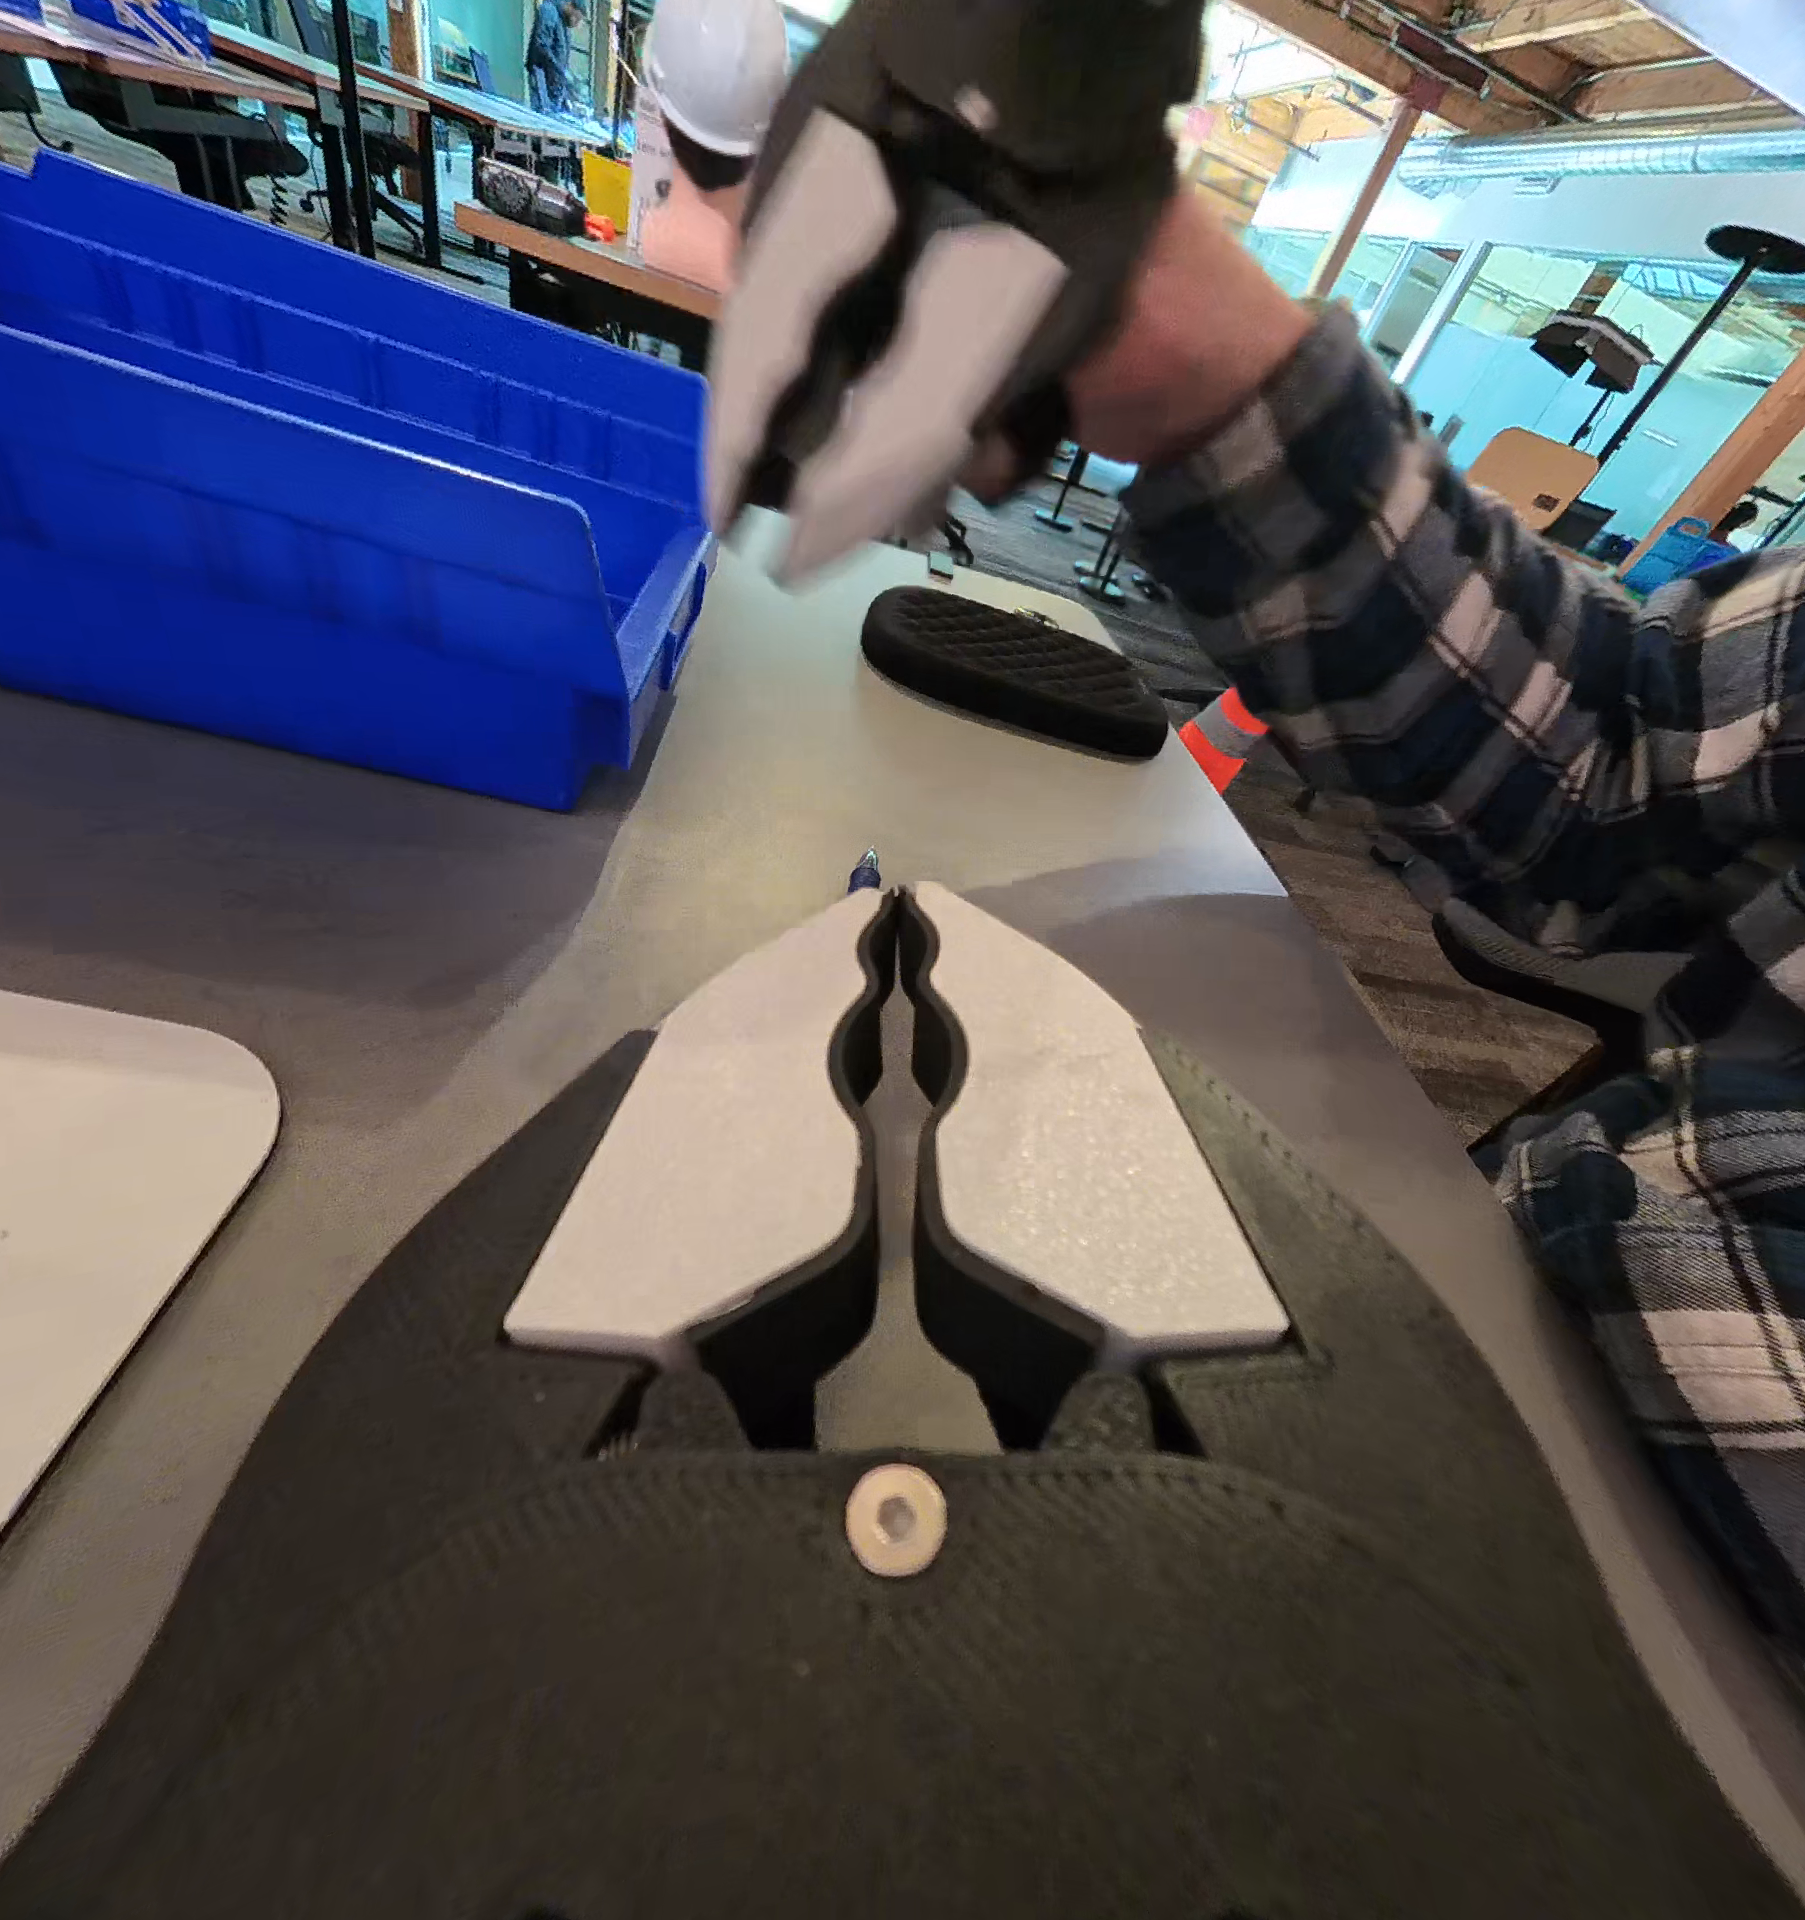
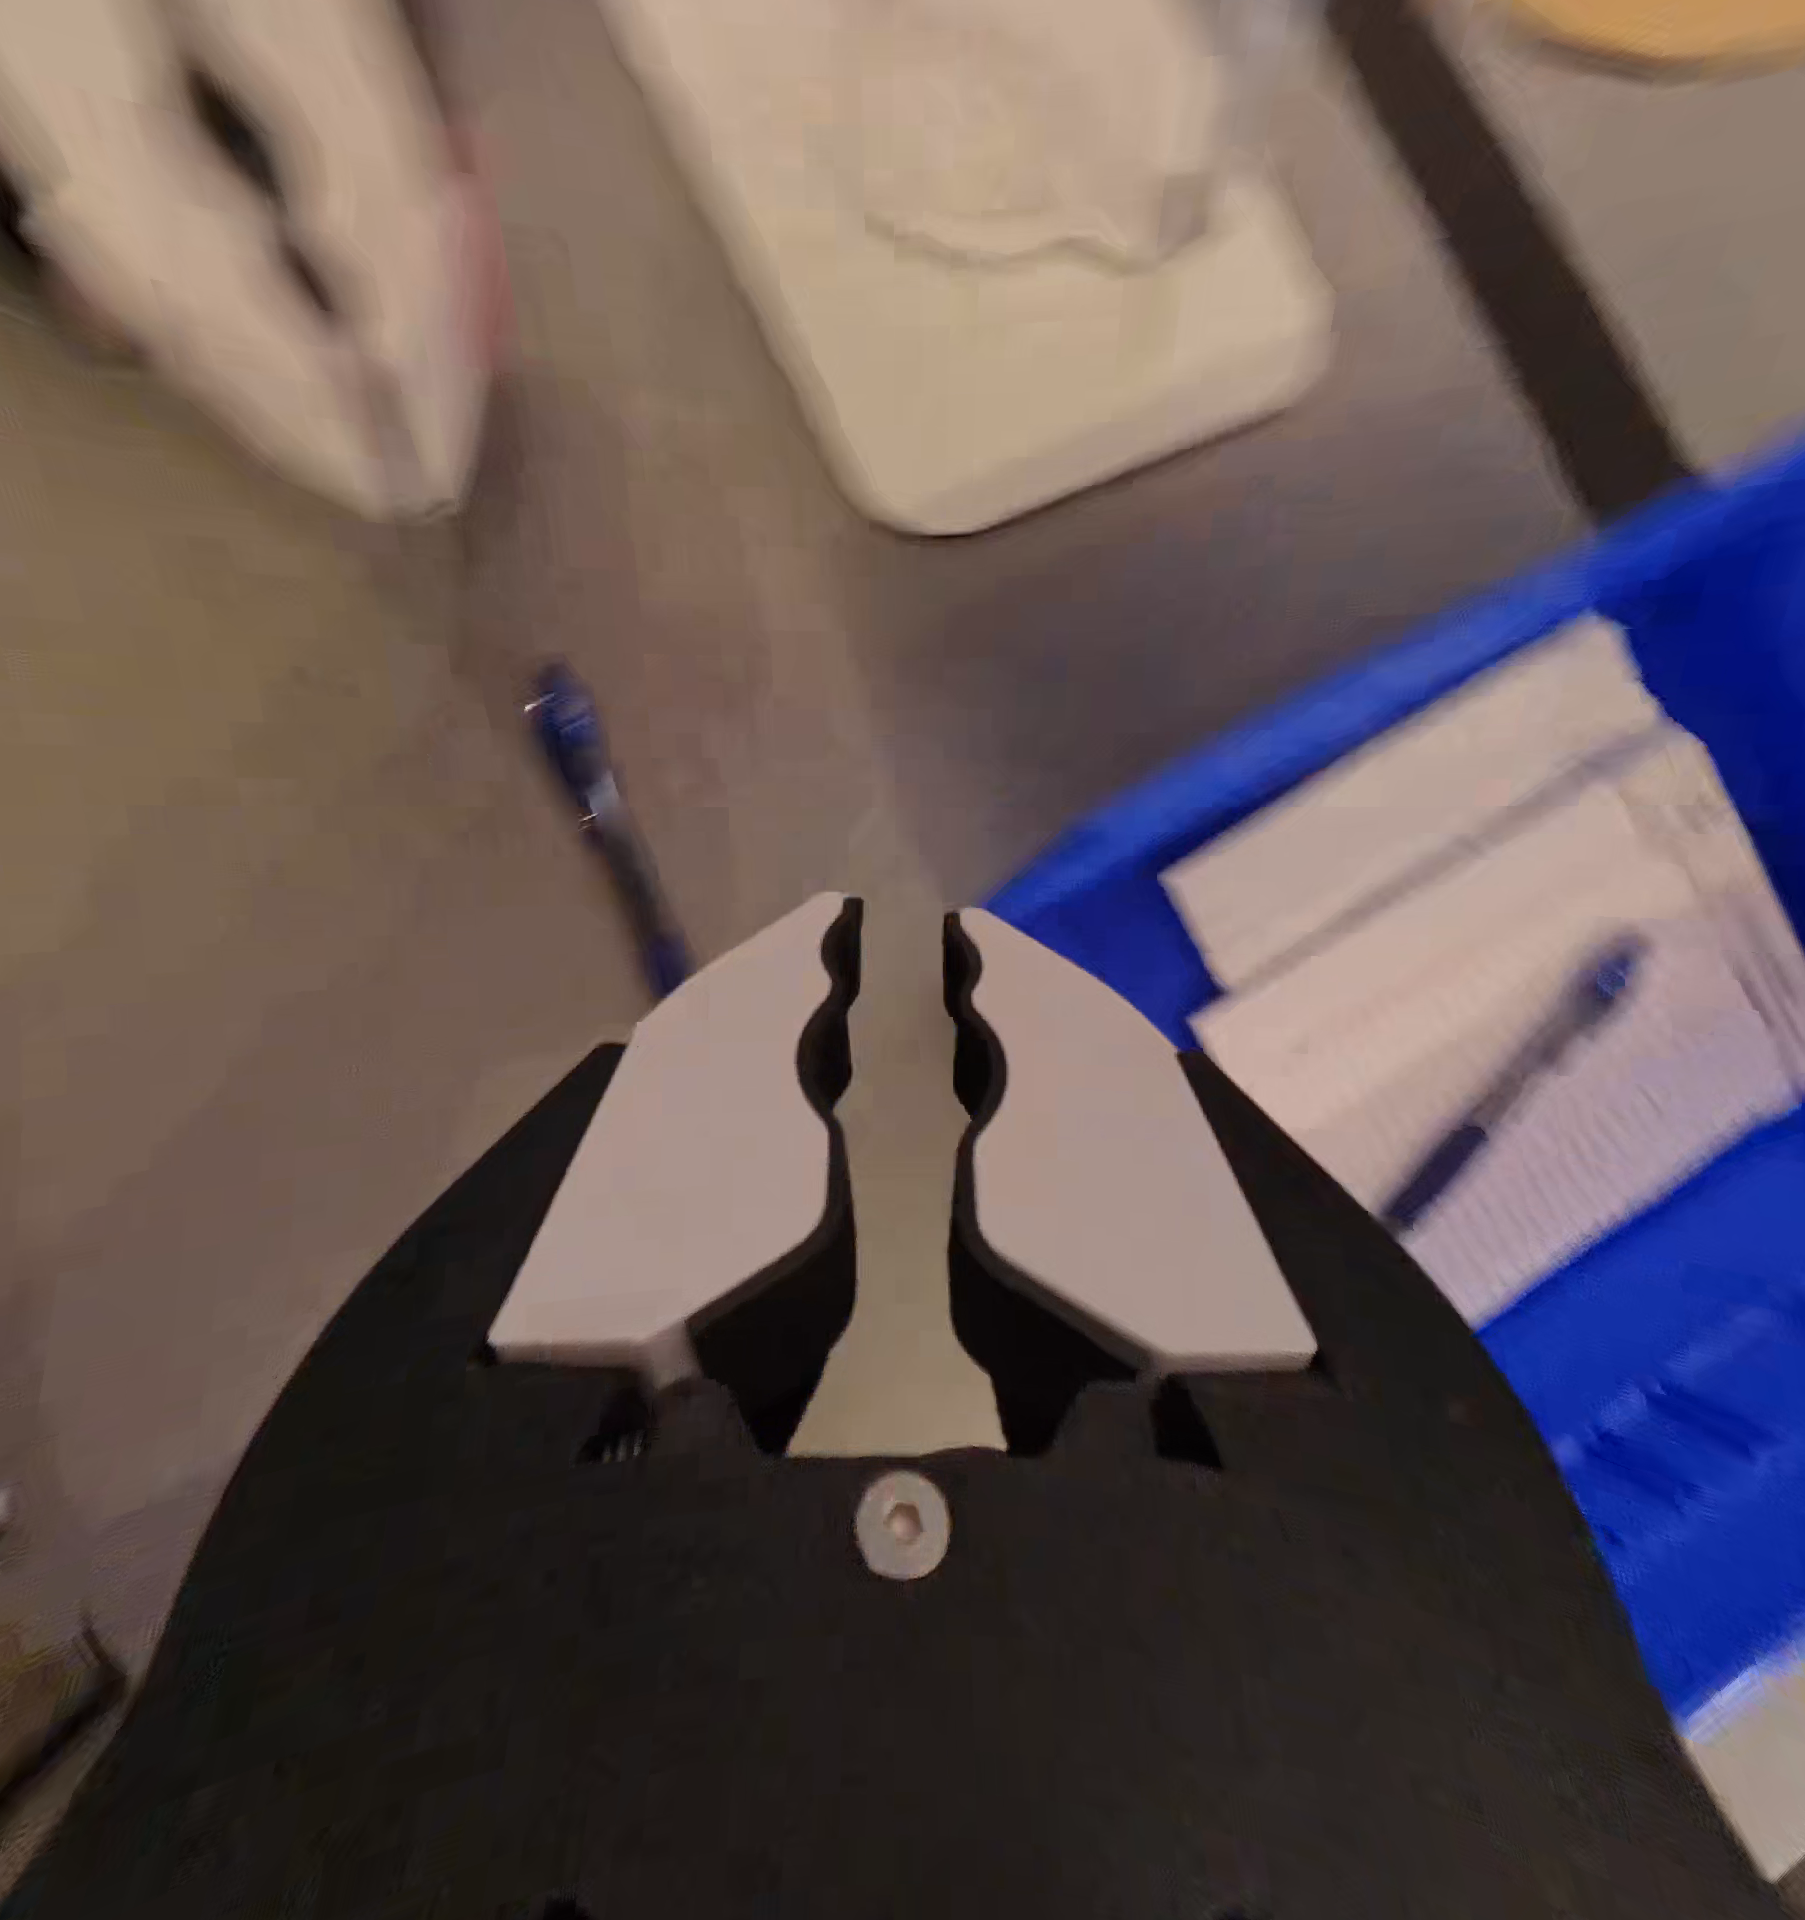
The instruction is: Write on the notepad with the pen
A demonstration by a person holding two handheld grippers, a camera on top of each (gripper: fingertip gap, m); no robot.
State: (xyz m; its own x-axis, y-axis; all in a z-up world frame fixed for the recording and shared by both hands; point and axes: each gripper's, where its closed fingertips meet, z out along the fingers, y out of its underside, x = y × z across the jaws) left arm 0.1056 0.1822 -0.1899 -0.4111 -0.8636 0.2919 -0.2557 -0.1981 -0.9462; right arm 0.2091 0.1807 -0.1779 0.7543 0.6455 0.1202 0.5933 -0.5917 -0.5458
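A blue pen point(image 2: 591, 800) lies on the grey table point(image 2: 202, 831). In the left wrist view only its tip point(image 1: 866, 869) shows, just past my left fingertips. My left gripper point(image 1: 898, 896) is shut with nothing between its pads, low over the table. It also shows blurred in the right wrist view point(image 2: 399, 457). My right gripper point(image 2: 901, 920) is slightly open and empty, above the table with the pen at its left finger. In the left wrist view it point(image 1: 768, 540) hangs in the air, held by a hand. White notepads point(image 2: 1449, 914) lie in a blue bin point(image 2: 1708, 582), a second pen point(image 2: 1511, 1081) on top.
A white pad with rounded corners point(image 2: 981, 312) lies on the table, also at the left in the left wrist view point(image 1: 77, 1195). Blue bins point(image 1: 306, 468) stand at the back left. A black cushion point(image 1: 1012, 665) lies near the table's far edge. A plaid sleeve point(image 1: 1449, 675) is on the right. The gap from one gripper's tips to the other's is roughly 12 cm. About 8 cm separates my left fingertips from the blue pen point(image 2: 591, 800).
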